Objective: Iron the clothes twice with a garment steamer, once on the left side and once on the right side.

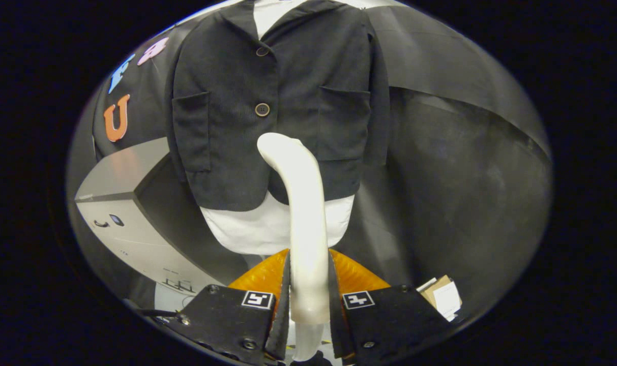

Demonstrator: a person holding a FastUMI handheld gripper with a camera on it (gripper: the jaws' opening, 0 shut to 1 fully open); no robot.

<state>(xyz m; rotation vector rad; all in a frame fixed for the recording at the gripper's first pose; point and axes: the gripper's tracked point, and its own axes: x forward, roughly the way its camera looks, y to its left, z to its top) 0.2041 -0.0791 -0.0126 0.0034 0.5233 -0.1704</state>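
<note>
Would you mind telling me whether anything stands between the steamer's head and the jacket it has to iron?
Nothing visible does. The gripper is shut on the steamer, whose head rises beyond the fingers to the jacket front, below the lower button. Whether it touches the cloth, I cannot tell.

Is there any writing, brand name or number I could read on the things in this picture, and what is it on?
None of it is readable.
Grey appliance beside the jacket: small dark marks on its front, too small to read.
Paper slip beyond the fingers: blurred, not readable.
Square black-and-white markers on the gripper: patterns, not words.
White steamer, clamped between both fingers: no writing visible.
</note>
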